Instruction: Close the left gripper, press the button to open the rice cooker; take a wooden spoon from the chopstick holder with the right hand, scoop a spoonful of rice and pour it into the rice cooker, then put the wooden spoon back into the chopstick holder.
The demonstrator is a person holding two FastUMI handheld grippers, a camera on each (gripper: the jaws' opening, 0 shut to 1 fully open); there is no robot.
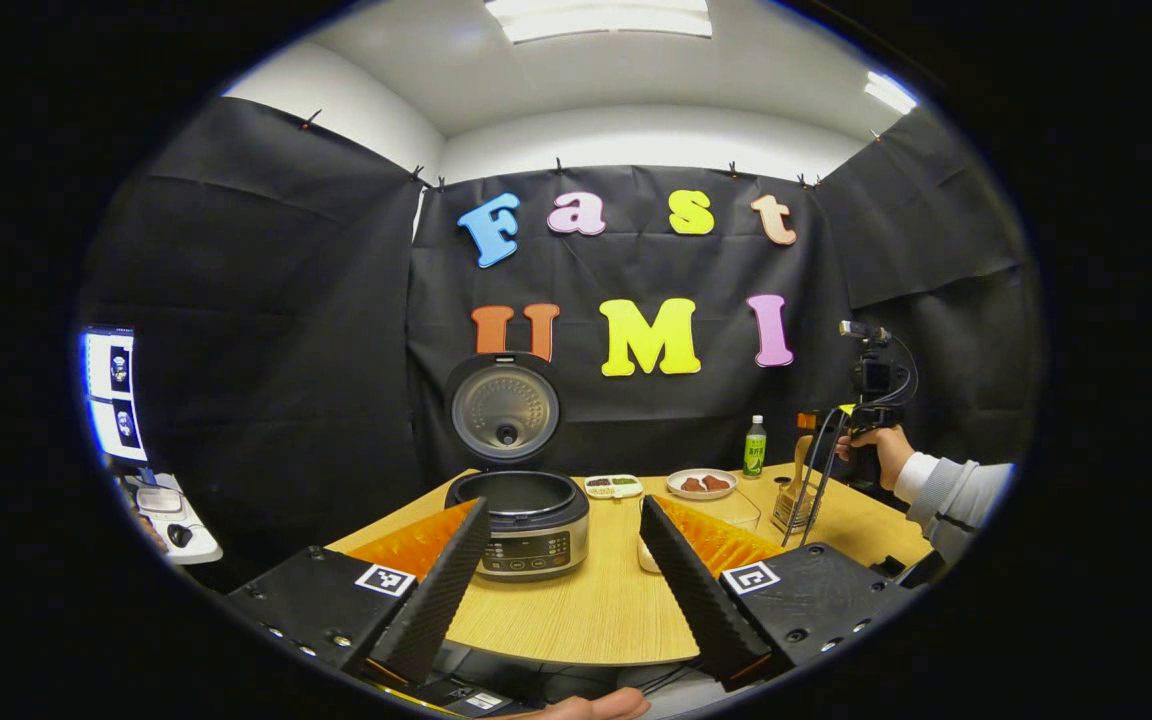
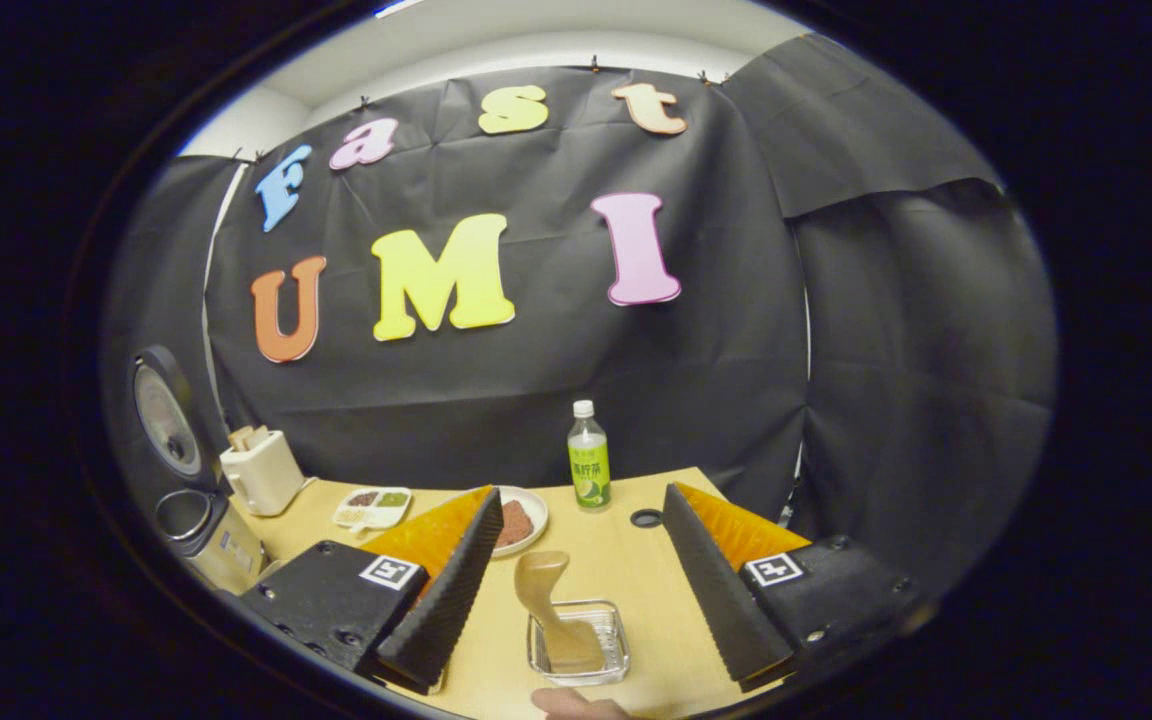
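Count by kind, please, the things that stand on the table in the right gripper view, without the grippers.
Rice cooker: 1
White box: 1
Dishes: 2, a divided dish and a round plate
Bottle: 1
Wooden spoon: 1
Chopstick holder: 1
Total: 7

Black cloth walls (image 1: 266, 300), white ceiling lights (image 1: 598, 18), wooden table (image 1: 596, 610).
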